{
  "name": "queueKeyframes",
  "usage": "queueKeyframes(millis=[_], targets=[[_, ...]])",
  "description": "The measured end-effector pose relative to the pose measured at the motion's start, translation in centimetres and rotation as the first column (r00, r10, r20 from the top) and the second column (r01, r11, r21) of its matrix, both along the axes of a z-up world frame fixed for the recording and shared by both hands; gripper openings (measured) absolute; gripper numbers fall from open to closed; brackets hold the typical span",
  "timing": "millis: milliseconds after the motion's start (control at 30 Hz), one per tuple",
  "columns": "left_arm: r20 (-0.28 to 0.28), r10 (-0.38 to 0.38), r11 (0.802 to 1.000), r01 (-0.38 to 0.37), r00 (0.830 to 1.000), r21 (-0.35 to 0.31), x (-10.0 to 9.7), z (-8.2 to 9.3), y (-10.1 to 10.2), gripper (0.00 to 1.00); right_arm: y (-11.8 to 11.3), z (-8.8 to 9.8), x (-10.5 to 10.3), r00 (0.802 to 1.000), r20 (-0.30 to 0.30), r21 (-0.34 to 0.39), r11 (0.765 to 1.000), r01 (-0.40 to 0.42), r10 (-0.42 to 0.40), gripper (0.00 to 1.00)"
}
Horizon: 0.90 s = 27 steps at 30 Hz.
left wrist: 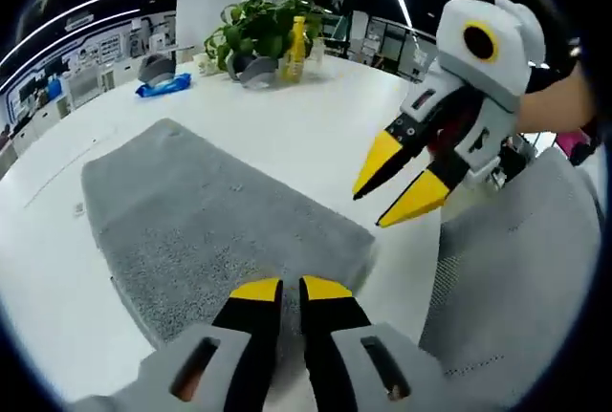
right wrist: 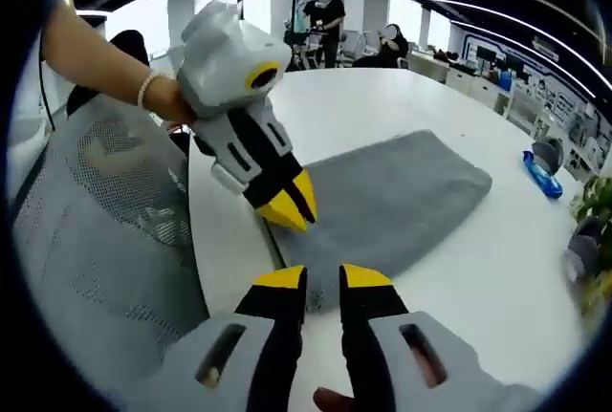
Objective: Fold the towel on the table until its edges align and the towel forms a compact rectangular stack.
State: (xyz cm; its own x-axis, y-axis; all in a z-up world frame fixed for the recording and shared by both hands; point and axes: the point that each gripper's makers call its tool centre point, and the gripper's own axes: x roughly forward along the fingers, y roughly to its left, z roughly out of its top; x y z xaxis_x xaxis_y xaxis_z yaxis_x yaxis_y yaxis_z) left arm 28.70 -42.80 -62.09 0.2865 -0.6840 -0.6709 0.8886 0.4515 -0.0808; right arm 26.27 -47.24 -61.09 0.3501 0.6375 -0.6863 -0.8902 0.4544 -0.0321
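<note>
A grey towel (left wrist: pixel 210 211) lies spread flat on the white table (left wrist: pixel 306 125), one corner pointing away. My left gripper (left wrist: pixel 292 288) is over the towel's near edge with its jaws together and nothing seen between them. In the right gripper view it (right wrist: pixel 295 219) comes in from the left, held by a hand, its yellow tips closed at the towel's (right wrist: pixel 402 192) near corner. My right gripper (right wrist: pixel 322 276) stands open over the table (right wrist: pixel 497 278) edge just short of the towel. In the left gripper view it (left wrist: pixel 368 209) hangs in the air to the right with jaws apart.
A grey mesh chair (left wrist: pixel 535 278) (right wrist: pixel 96 230) stands against the table's near edge. At the far side are a potted plant (left wrist: pixel 258 30), a yellow bottle (left wrist: pixel 296 49) and a blue packet (left wrist: pixel 163 85) (right wrist: pixel 542 173). People (right wrist: pixel 325 10) are in the background.
</note>
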Motion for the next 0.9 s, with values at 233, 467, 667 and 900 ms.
queueKeyframes(millis=[233, 467, 667, 900], targets=[[0.087, -0.156, 0.986, 0.15, 0.984, 0.067, -1.8, -0.5, 2.4, 0.27, 0.3, -1.8, -0.6, 0.996, 0.024, -0.093, 0.993, -0.079, 0.082, 0.18], [0.095, -0.17, 0.976, 0.154, 0.981, 0.154, -2.2, -2.7, 4.9, 0.36, -0.2, -2.9, -0.4, 0.988, 0.042, -0.182, 0.973, -0.139, 0.149, 0.21], [0.139, -0.212, 0.963, 0.183, 0.967, 0.198, -2.5, -3.4, 4.8, 0.41, -0.2, -3.6, -0.2, 0.983, 0.04, -0.221, 0.961, -0.168, 0.181, 0.24], [0.177, -0.2, 0.967, 0.165, 0.964, 0.192, -1.6, -3.1, 5.0, 0.32, -0.5, -4.6, -0.2, 0.963, 0.092, -0.306, 0.928, -0.214, 0.252, 0.22]])
